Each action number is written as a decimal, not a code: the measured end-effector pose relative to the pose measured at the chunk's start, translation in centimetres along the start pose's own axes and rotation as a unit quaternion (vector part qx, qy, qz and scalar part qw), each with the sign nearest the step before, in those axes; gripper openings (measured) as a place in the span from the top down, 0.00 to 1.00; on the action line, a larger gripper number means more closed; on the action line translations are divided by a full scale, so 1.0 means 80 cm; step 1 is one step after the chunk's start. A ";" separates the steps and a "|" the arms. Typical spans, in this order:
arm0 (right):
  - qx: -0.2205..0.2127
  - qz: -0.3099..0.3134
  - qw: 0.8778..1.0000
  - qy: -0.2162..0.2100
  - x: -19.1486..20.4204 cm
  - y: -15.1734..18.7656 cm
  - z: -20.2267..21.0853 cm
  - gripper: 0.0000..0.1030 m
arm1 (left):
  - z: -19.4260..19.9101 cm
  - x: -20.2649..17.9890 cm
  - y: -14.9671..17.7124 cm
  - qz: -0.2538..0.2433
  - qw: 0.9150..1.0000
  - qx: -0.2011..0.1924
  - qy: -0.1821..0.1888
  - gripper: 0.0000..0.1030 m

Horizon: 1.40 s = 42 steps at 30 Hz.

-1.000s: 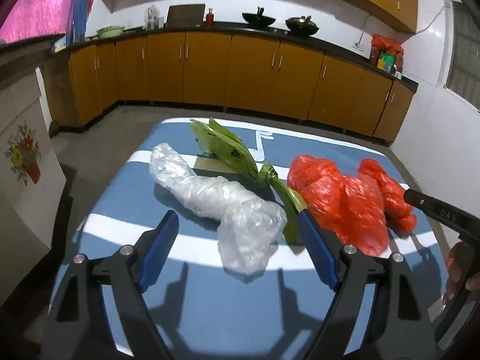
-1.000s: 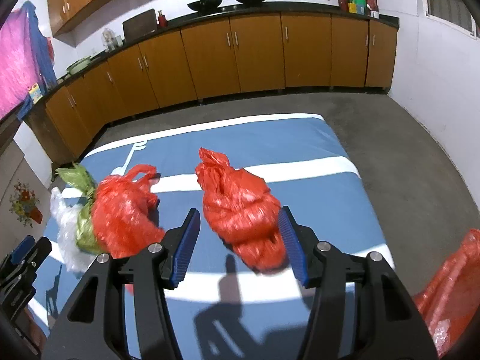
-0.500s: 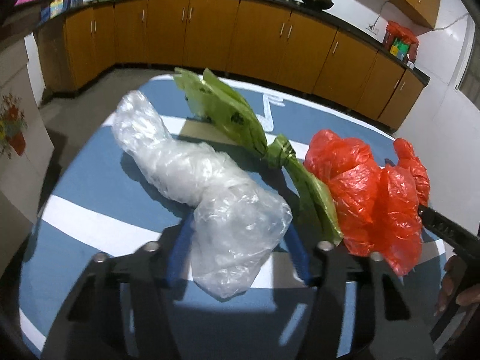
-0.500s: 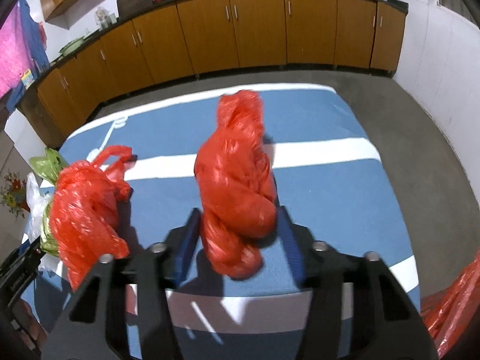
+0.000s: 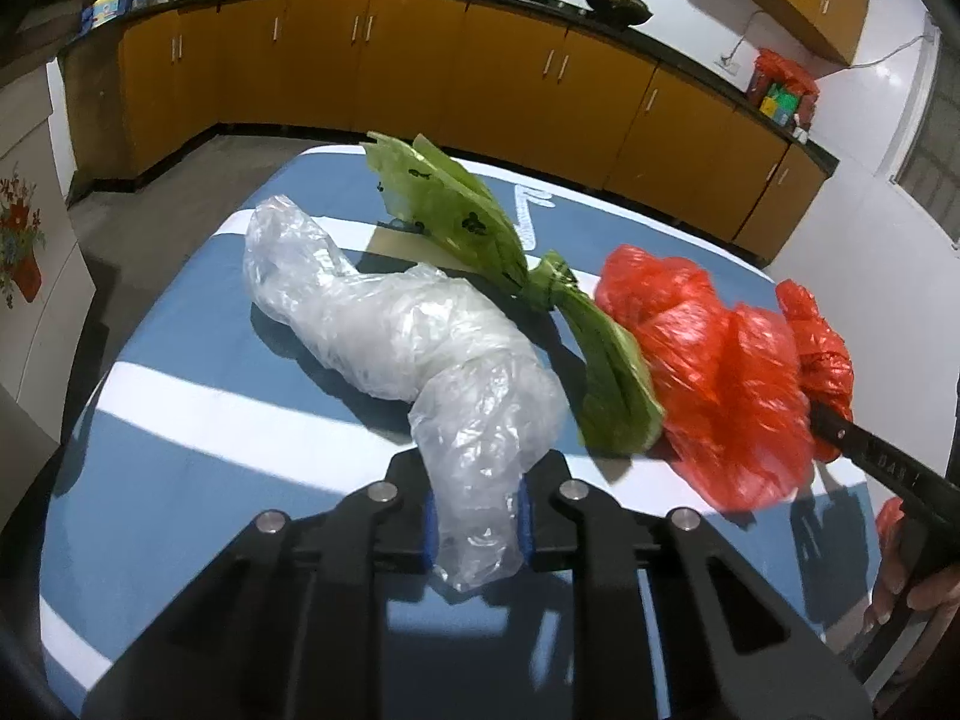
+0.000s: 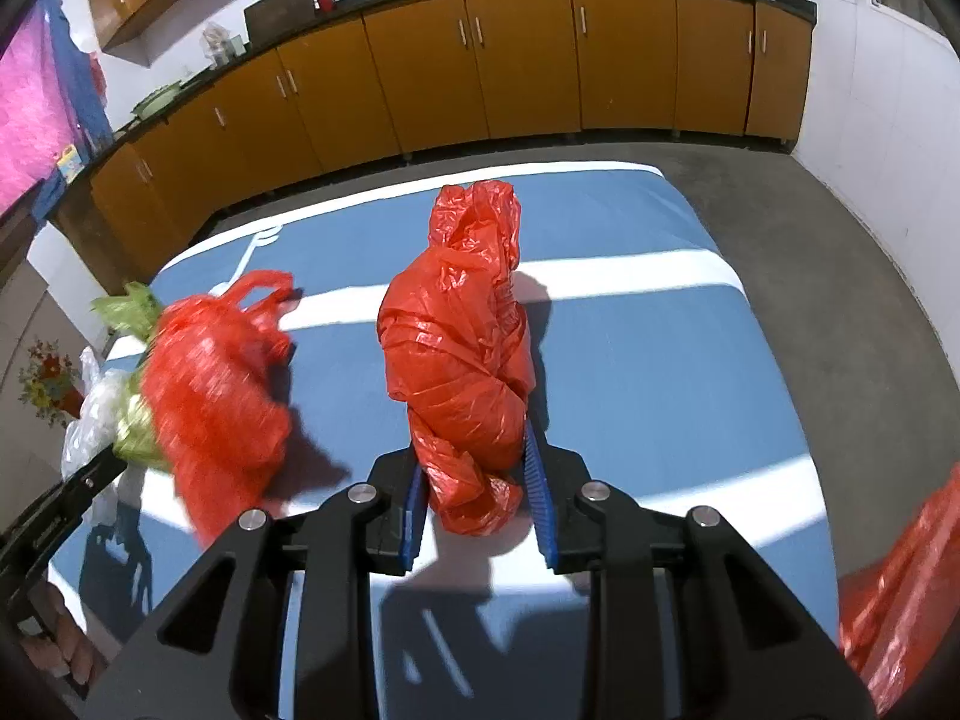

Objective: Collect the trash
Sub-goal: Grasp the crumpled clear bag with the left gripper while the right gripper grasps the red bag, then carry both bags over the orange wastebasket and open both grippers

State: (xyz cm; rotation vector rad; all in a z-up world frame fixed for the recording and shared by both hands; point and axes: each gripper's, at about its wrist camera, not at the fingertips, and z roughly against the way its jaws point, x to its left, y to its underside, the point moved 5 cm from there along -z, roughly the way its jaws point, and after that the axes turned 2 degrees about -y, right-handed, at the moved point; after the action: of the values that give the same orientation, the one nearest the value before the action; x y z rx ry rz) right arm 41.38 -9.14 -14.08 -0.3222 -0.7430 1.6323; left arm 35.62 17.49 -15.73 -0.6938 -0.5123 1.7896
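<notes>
A crumpled clear plastic bag (image 5: 414, 354) lies on the blue, white-striped table (image 5: 180, 480), its near end pinched between the blue pads of our left claw (image 5: 474, 519), which is closed tight on it. Just beside it, a knotted green plastic bag (image 5: 510, 276) stretches toward the far edge, touching a loose red plastic bag (image 5: 714, 372) on its right. Our right claw (image 6: 477, 495) has clamped its pads on the lower end of a second, twisted red plastic bag (image 6: 462, 348), which stands upright on the table (image 6: 660, 396), apart from the loose red bag (image 6: 210, 396) to its left. More red plastic (image 6: 900, 588) shows at the lower right edge of the right wrist view. Orange kitchen cabinets (image 6: 528, 66) under a dark countertop line the walls beyond a grey floor (image 6: 840, 252).
</notes>
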 end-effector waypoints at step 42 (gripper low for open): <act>-0.159 -0.058 0.983 0.076 -0.100 0.084 0.296 0.71 | 0.223 -0.229 0.056 -0.184 0.969 -0.085 0.143 0.83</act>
State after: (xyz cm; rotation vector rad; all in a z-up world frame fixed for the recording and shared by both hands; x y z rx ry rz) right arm 23.79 -23.84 -2.01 -0.6149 -0.8884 1.3608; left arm 24.66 -1.46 -1.72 -0.8960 -0.5610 1.2849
